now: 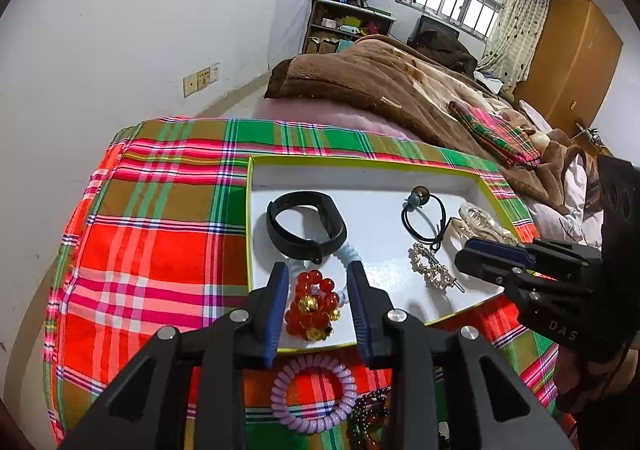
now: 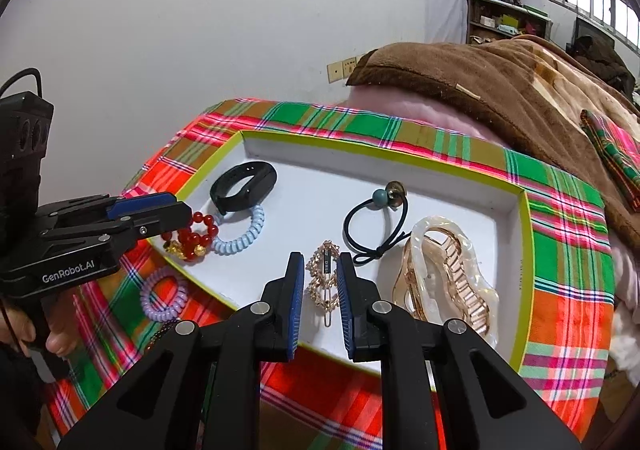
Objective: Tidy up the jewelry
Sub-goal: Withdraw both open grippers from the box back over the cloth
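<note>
My left gripper point(image 1: 318, 290) fingers stand apart around the red bead bracelet with gold charms point(image 1: 314, 306), near-left in the white lime-rimmed tray point(image 2: 360, 154). Right gripper point(image 2: 318, 278) fingers apart, flanking the gold chain hair clip point(image 2: 323, 282), pads clear.

Daylight comes in through the barred window point(image 1: 450, 0) at the far end of the room, its panes blown out to white. The room is evenly bright, the wall pale and flat. The white tray point(image 1: 372, 178) catches a soft sheen on its floor, and its far rim throws a thin grey shadow inside. Shadows under the pieces are faint and short. Both views bend hard at their edges, with dark corners from the round lens. Colours on the plaid cloth point(image 1: 160, 234) run oversaturated, and the near black gripper bodies look slightly soft
</note>
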Action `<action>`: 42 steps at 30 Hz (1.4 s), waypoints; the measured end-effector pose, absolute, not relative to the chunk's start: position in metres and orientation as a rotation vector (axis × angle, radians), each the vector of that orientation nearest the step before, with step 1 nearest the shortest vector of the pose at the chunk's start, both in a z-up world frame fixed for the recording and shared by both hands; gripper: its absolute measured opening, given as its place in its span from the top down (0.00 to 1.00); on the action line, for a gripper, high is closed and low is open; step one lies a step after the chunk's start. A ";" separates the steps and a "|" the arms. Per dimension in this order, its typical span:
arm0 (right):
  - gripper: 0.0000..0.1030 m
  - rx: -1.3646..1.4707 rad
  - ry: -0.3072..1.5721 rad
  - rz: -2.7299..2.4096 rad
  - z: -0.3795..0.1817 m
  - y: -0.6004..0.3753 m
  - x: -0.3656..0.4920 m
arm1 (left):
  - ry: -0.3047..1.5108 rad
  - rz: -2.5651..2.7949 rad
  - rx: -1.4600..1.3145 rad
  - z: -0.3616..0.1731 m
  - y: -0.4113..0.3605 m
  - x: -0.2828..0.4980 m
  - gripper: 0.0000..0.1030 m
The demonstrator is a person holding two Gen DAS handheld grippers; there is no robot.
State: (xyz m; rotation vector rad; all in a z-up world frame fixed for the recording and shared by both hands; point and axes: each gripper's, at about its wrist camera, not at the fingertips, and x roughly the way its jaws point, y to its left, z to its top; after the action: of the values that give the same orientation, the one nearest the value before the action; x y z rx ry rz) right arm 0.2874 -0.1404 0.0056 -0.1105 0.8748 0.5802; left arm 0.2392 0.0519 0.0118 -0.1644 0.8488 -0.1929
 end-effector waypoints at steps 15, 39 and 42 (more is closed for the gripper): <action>0.83 -0.090 0.806 0.524 0.042 -0.174 0.210 | 0.796 -0.156 -0.164 0.040 0.047 0.170 0.69; 0.75 -0.109 0.735 0.493 0.064 -0.202 0.093 | 0.775 -0.138 -0.168 0.045 0.020 0.064 0.69; 0.75 -0.104 0.737 0.491 0.063 -0.203 0.088 | 0.777 -0.138 -0.169 0.043 0.018 0.058 0.69</action>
State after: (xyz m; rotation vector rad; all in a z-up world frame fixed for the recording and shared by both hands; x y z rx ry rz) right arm 0.0877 -0.2032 0.0628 -0.1043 0.7373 0.4912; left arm 0.0577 0.0176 0.0434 -0.1687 0.7775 -0.1377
